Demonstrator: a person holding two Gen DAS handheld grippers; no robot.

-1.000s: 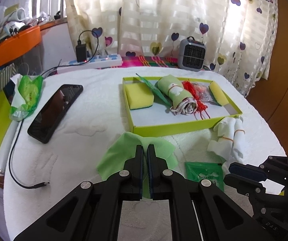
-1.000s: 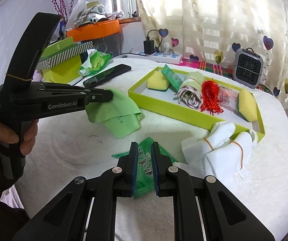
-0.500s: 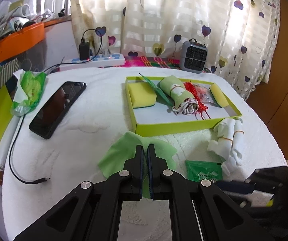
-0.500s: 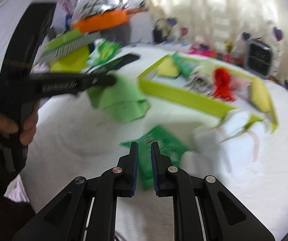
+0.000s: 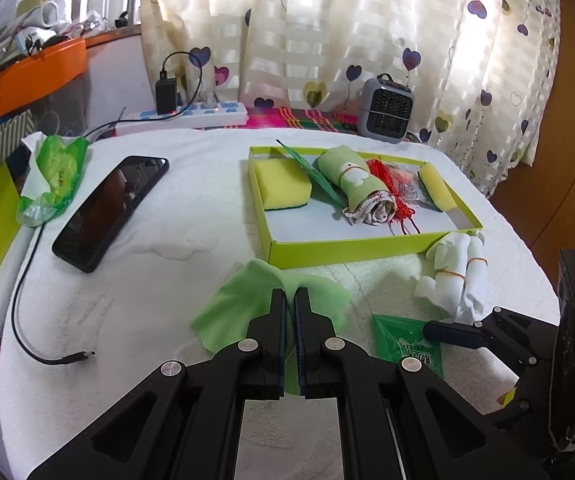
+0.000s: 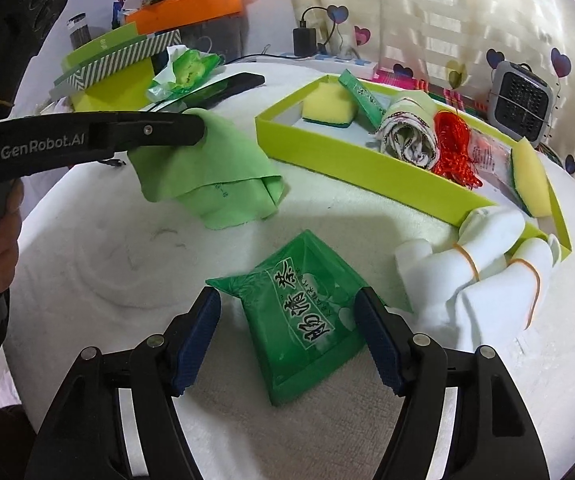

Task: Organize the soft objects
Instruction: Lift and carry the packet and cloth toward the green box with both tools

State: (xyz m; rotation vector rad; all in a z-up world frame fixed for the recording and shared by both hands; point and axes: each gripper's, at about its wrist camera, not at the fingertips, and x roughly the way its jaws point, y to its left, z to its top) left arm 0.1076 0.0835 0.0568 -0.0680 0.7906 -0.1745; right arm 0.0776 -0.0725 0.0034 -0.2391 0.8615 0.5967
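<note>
Hovering with the right gripper [image 6: 287, 300] just above the flat green plastic packet with a white printed label [image 6: 307, 320], close to the near edge of the white towel-covered table [image 6: 87, 280]. Jaws just opened, now standing wide, one pad at each side of the packet, nothing pressed and nothing held. Lying directly under and slightly ahead of the fingertips, with the label strip, and probably the long axis too, running slantwise from far-left to near-right, so not square to the line between the pads. Probably needs a small roll of the wrist, or a grip across the two slanted edges, before closing. Just to the right of the packet, touching or almost touching, the bundle of white rolled cloths with rubber bands [image 6: 487, 272]; beyond both, the lime-green cardboard tray [image 6: 367, 168]. Clearly nearer with the right side: the left gripper [image 5: 290, 300] is occupied, closed tight on the thin light-green cloth [image 6: 215, 168] and keeping one corner of it raised, further left.
</note>
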